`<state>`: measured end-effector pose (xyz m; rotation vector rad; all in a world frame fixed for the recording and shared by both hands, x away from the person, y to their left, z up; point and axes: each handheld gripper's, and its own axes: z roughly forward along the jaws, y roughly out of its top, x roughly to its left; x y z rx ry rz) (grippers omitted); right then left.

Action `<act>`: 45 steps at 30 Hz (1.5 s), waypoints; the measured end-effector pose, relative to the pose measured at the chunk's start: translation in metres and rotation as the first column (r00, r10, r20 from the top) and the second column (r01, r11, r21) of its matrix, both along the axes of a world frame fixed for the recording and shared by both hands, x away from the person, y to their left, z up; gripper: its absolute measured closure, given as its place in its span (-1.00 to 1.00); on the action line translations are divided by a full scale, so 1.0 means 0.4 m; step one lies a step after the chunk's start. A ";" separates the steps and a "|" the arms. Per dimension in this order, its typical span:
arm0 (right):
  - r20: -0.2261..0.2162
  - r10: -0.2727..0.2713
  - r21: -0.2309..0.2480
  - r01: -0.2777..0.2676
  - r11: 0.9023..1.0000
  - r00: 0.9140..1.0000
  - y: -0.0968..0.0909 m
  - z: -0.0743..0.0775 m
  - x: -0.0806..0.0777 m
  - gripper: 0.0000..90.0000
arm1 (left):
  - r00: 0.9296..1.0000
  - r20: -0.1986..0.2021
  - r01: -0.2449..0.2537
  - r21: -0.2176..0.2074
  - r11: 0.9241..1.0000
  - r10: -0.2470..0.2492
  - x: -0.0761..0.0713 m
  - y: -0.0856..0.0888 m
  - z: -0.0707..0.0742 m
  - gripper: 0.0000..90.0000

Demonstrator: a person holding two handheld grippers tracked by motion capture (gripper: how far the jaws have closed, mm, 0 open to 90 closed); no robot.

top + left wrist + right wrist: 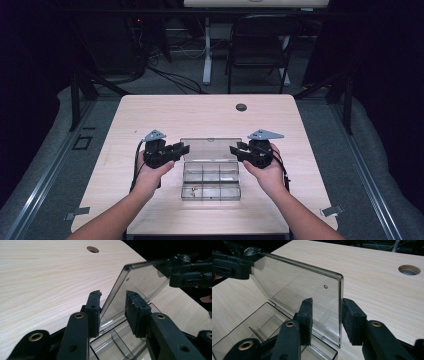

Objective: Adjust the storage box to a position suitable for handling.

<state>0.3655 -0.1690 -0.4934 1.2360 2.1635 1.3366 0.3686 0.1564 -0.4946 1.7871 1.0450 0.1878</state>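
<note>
Clear plastic with no readable writing, your box (211,180) sits near the table's (150,107) front edge, its long axis running left to right and its lid (211,148) standing up, while your left gripper (184,148) and right gripper (234,149) straddle the lid's side edges, jaws spread, not pinching.

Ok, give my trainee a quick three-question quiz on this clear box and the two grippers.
1. True or false: the lid of the clear box is raised.
2. What stands between the jaws of the left gripper? A) a side edge of the lid B) a cable C) a cup
3. Do the right gripper pads press on the lid?

Key: 1 true. 2 A. 3 No, a gap shows on both sides of the edge.
</note>
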 end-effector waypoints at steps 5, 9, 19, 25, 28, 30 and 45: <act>0.006 -0.002 0.008 0.002 1.000 1.000 -0.005 0.005 -0.013 0.40 | 1.000 0.014 0.002 -0.004 1.000 -0.002 -0.017 0.014 0.021 0.57; 0.009 0.008 0.002 -0.008 1.000 1.000 -0.010 0.012 -0.020 0.42 | 1.000 0.013 0.014 -0.005 1.000 -0.014 -0.027 0.021 0.037 0.64; 0.021 0.023 0.005 -0.023 1.000 1.000 -0.019 0.017 -0.038 0.44 | 0.999 0.029 0.029 0.009 1.000 -0.029 -0.043 0.028 0.047 0.74; 0.026 0.028 0.008 -0.028 1.000 0.999 -0.025 0.020 -0.048 0.45 | 0.999 0.024 0.033 0.000 0.999 -0.033 -0.051 0.031 0.045 0.75; 0.026 0.033 0.009 -0.033 0.999 0.999 -0.028 0.021 -0.055 0.45 | 0.999 0.024 0.034 0.002 0.999 -0.034 -0.055 0.030 0.045 0.75; 0.030 0.038 0.011 -0.038 0.999 0.999 -0.030 0.023 -0.059 0.45 | 0.999 0.023 0.034 0.001 0.999 -0.034 -0.058 0.031 0.045 0.76; 0.027 0.039 0.014 -0.040 0.999 0.999 -0.034 0.038 -0.087 0.44 | 0.999 0.017 0.040 0.006 0.999 -0.040 -0.073 0.032 0.040 0.75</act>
